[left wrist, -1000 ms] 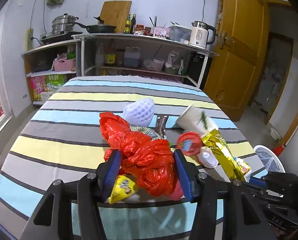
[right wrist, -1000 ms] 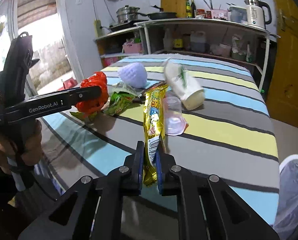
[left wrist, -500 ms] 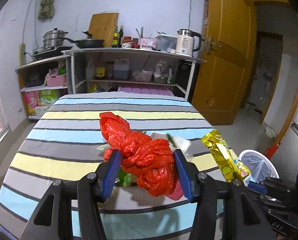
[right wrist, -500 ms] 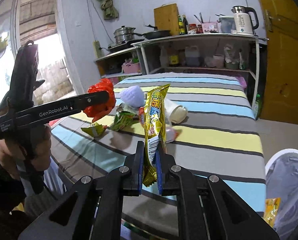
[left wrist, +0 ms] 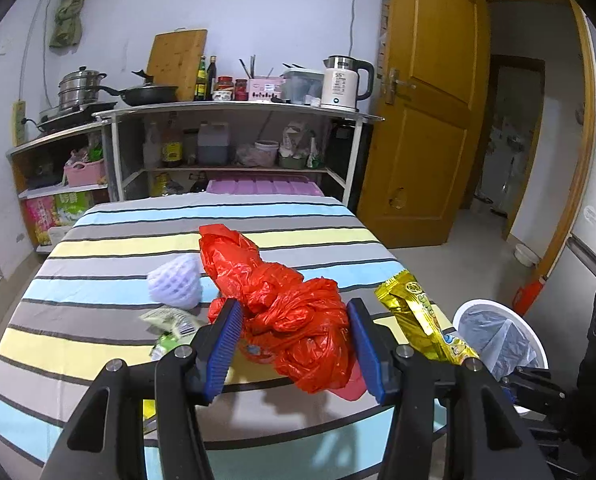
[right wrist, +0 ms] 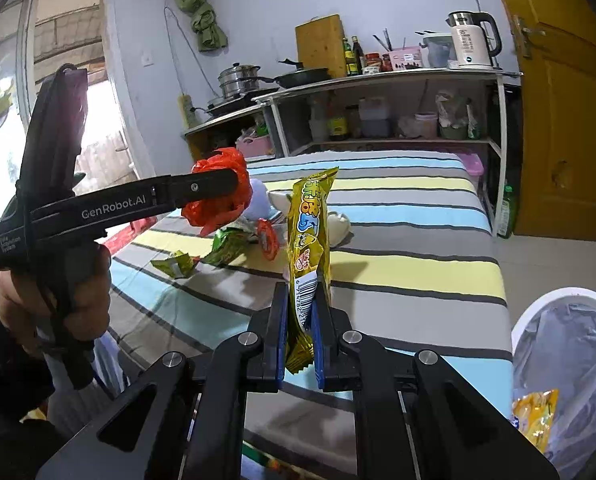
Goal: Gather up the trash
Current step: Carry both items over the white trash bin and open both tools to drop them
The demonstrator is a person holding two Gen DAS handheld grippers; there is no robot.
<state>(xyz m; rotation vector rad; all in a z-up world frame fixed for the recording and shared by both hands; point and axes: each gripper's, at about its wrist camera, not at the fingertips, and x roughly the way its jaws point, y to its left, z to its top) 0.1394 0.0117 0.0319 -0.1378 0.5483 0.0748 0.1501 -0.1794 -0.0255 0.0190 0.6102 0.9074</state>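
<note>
My left gripper point(left wrist: 294, 312) is shut on a crumpled red plastic bag point(left wrist: 282, 300), held above the striped table point(left wrist: 98, 280). In the right wrist view the same bag point(right wrist: 218, 196) hangs from that gripper at the left. My right gripper point(right wrist: 301, 300) is shut on a long gold snack wrapper point(right wrist: 309, 232), which stands upright between its pads; the wrapper point(left wrist: 421, 316) also shows at the right of the left wrist view. A white bin with a clear liner point(right wrist: 569, 344) stands on the floor at the table's right edge, with a yellow packet point(right wrist: 535, 416) inside.
On the table lie a white foam fruit net point(left wrist: 174, 284), green wrappers point(right wrist: 226, 248), a red-lidded cup point(right wrist: 268, 238) and a white paper cup point(right wrist: 337, 228). Shelves with cookware and a kettle point(left wrist: 341, 84) stand behind; a wooden door point(left wrist: 421, 120) is at the right. A hand point(right wrist: 54, 280) holds the left gripper.
Both grippers have risen off the table with their loads and swung right toward the bin. The gold wrapper has turned upright, and the bin has come further into view.
</note>
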